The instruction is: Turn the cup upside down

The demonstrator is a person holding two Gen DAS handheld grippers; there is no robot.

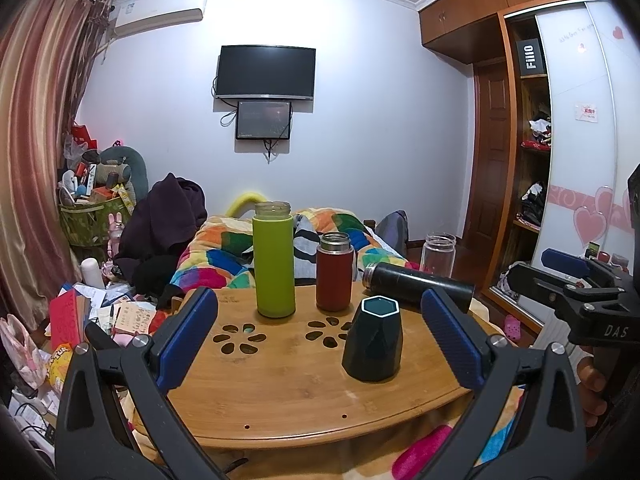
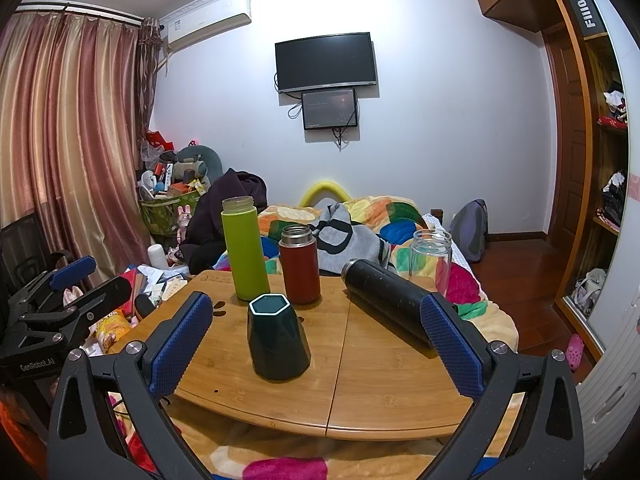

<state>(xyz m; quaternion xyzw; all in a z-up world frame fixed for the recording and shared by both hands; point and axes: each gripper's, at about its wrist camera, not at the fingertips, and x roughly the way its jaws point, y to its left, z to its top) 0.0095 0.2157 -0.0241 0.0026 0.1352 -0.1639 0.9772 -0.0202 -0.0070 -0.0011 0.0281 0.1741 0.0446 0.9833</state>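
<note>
A dark green faceted cup (image 1: 373,344) stands on the bamboo table (image 1: 280,392) with its narrow hexagonal end up; it also shows in the right wrist view (image 2: 277,342). My left gripper (image 1: 320,336) is open and empty, held short of the table's near edge, the cup between its fingers' lines but farther away. My right gripper (image 2: 316,344) is open and empty, also back from the cup. The right gripper also shows at the right edge of the left wrist view (image 1: 576,280). The left gripper shows at the left of the right wrist view (image 2: 76,280).
Behind the cup stand a lime green bottle (image 1: 274,260), a red thermos (image 1: 334,272) and a clear glass jar (image 1: 439,255). A black flask (image 1: 416,283) lies on its side at the back right. The table sits on a bed with a colourful blanket (image 1: 224,252).
</note>
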